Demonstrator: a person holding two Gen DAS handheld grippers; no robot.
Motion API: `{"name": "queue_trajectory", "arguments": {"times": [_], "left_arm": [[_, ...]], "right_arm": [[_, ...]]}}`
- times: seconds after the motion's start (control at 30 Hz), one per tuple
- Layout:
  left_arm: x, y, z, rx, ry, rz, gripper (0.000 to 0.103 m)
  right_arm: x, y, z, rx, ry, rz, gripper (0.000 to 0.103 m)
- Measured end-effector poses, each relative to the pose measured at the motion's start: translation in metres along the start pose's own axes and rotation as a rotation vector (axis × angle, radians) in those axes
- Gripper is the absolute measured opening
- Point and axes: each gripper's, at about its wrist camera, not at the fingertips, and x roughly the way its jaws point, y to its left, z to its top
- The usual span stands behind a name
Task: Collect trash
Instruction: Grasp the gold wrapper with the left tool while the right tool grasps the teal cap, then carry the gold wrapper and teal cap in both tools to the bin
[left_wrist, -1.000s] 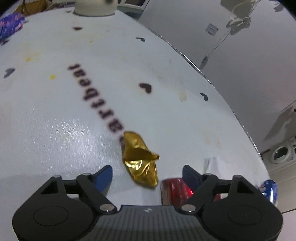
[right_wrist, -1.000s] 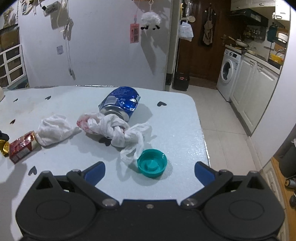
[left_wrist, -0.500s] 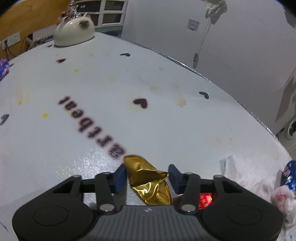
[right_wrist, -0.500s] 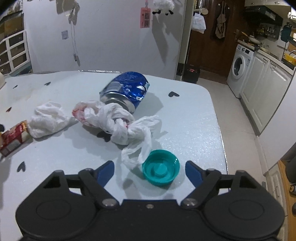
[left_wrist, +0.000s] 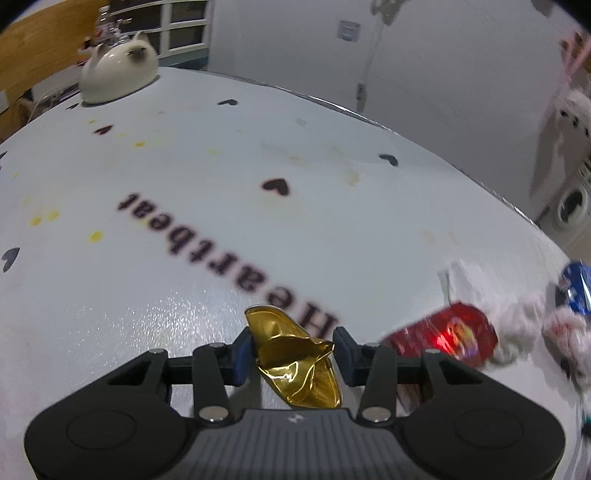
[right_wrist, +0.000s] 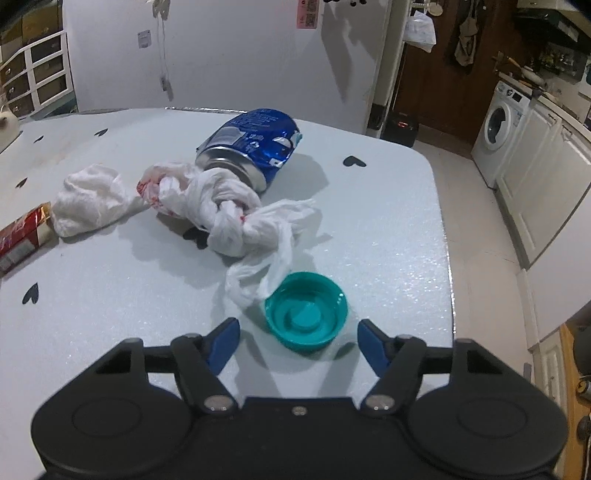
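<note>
Left gripper (left_wrist: 292, 350) closed onto the crumpled gold wrapper (left_wrist: 295, 363), both blue pads pressing its sides after a closing of the jaws that has now settled; wrapper pinched just near the printed "Heartbeat" lettering (left_wrist: 221, 254) on the white table (left_wrist: 184, 177). To the right of that grip, lying on the table: a red packet (left_wrist: 445, 338), blurred, then white tissue (left_wrist: 476, 284) and, at the far right edge, a sliver of blue can (left_wrist: 574, 288). At the far left corner, a cream cat-shaped ornament (left_wrist: 118, 72).

Right gripper (right_wrist: 298, 341) partly open, jaws just now closing further, straddling the teal bottle cap (right_wrist: 306, 311) without touching it; a clear gap at the right pad, a wider one at the left. Cap resting open side up on the table, near the right edge, just beside the trailing end of a twisted white plastic bag (right_wrist: 229, 218). Beyond the bag, a crushed blue can (right_wrist: 251, 144) on its side, mouth toward the bag. Left of the bag, a crumpled white tissue (right_wrist: 92, 199), touching the red packet (right_wrist: 22, 236) at the left edge. Far right, off the table, a washing machine (right_wrist: 498, 125) among white cabinets.
</note>
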Motion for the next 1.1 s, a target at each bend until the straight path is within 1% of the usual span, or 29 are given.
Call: {"name": "queue_trajectory", "arguments": {"times": [0.1,0.13,0.23,0.27,0.4,0.53,0.73,1.1], "left_arm": [[-0.005,-0.004,-0.006,0.057,0.014,-0.019,0.046],[-0.007,-0.005,-0.009,0.078,0.018,-0.023,0.046],[-0.015,-0.009,-0.014,0.115,0.026,-0.037,0.046],[-0.017,-0.01,-0.016,0.121,0.027,-0.041,0.046],[-0.029,-0.018,-0.022,0.152,0.023,-0.065,0.046],[-0.039,-0.028,-0.028,0.178,0.02,-0.093,0.046],[-0.06,-0.044,-0.04,0.22,0.013,-0.143,0.046],[-0.109,-0.073,-0.064,0.301,-0.004,-0.243,0.046]], "right_arm": [[0.004,-0.003,0.004,-0.005,-0.012,0.015,0.063],[0.006,-0.004,0.006,-0.009,-0.018,0.022,0.063],[0.011,-0.007,0.01,0.007,-0.021,0.047,0.058],[0.012,-0.007,0.012,0.016,-0.019,0.056,0.05],[0.008,-0.003,0.011,0.028,0.002,0.049,0.05],[-0.003,0.003,0.003,0.054,0.044,0.05,0.05],[-0.032,0.015,-0.013,0.078,0.073,0.07,0.05],[-0.098,0.022,-0.017,0.113,0.026,0.102,0.05]]}}
